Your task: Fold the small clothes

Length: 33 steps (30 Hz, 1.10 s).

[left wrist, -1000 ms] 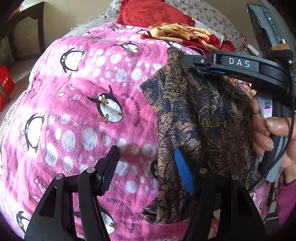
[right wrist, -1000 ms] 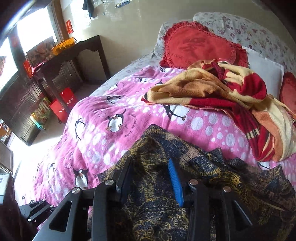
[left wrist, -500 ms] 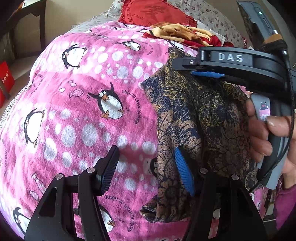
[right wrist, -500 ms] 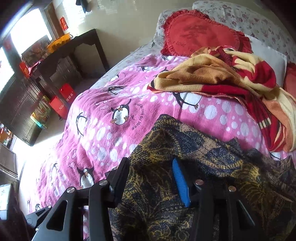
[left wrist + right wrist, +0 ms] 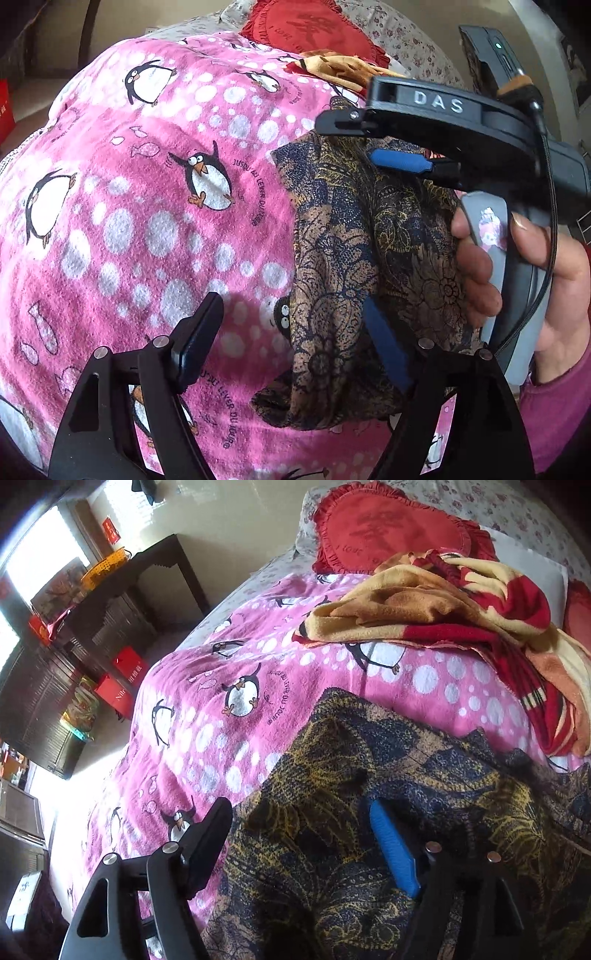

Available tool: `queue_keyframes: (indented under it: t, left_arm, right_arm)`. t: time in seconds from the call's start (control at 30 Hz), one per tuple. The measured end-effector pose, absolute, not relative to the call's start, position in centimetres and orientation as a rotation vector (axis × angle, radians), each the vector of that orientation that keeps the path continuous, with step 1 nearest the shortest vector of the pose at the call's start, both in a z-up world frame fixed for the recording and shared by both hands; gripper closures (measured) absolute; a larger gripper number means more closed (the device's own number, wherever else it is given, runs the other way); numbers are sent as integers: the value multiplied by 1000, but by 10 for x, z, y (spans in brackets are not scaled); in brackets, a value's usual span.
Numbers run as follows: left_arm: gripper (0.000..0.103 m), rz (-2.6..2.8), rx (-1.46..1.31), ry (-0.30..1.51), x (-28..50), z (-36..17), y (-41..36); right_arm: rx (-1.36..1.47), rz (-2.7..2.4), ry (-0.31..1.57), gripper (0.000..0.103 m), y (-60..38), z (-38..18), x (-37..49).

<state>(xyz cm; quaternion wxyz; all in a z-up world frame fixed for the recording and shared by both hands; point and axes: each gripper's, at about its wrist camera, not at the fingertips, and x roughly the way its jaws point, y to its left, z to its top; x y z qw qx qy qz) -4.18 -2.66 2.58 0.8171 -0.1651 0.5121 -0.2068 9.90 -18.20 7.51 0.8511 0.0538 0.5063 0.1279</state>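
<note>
A dark navy garment (image 5: 332, 258) with a gold-brown floral print lies bunched on the pink penguin blanket (image 5: 147, 221). My left gripper (image 5: 291, 325) hovers over its near left edge. Its jaws are opening, with a fold of cloth between them but clear of the pads. My right gripper (image 5: 369, 142) hangs over the garment's far corner, held by a person's hand (image 5: 480, 277). In the right wrist view the right gripper (image 5: 299, 830) straddles the garment (image 5: 369, 768). Its jaws are opening and the cloth lies loose under them.
A red and yellow blanket (image 5: 461, 609) is heaped at the far side of the bed, with a red heart-shaped pillow (image 5: 388, 528) behind it. A dark wooden table (image 5: 140, 579) and red bags (image 5: 122, 690) stand on the floor to the left.
Both grippers' jaws have spread wider. The right gripper's pads have come apart over the garment, which has sunk onto the blanket. Both hands stayed about where they were.
</note>
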Motion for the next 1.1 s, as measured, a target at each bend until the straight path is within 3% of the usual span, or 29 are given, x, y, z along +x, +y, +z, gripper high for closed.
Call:
queue_keyframes:
  t: [0.07, 0.27, 0.33, 0.37, 0.47, 0.67, 0.9, 0.93, 0.97, 1.03, 1.07, 1.1]
  left_arm:
    - [21, -449, -354, 1088, -43, 24, -30]
    - [15, -490, -382, 1061, -41, 22, -45]
    - [39, -555, -444, 1045, -42, 21, -49]
    - [70, -599, -485, 1050, -42, 20, -51]
    - [83, -624, -498, 976, -51, 30, -55]
    - [85, -696, -348, 836, -82, 65, -84]
    - [85, -722, -297, 838, -89, 76, -114]
    - [85, -719, -293, 842, -84, 74, -116]
    - [85, -714, -287, 847, -85, 74, -118]
    - [85, -697, -267, 873, -85, 68, -113]
    - [83, -689, -266, 887, -86, 66, -111]
    - [71, -676, -262, 897, -88, 65, -108]
  right_arm:
    - [89, 262, 1072, 17, -175, 73, 104]
    - [86, 266, 1088, 17, -168, 77, 111]
    - [120, 284, 1100, 17, -175, 79, 110]
    - [123, 287, 1109, 17, -177, 81, 109]
    - [108, 298, 1132, 17, -183, 86, 107]
    - [51, 343, 1193, 17, -178, 100, 110]
    - [-175, 344, 1324, 16, -150, 85, 109]
    - [-220, 312, 1321, 24, -151, 80, 107]
    - [-239, 297, 1316, 47, -155, 77, 106]
    - [-252, 261, 1288, 78, -166, 75, 102]
    - [-219, 261, 1263, 82, -174, 78, 100]
    - [-178, 276, 1241, 83, -182, 82, 97]
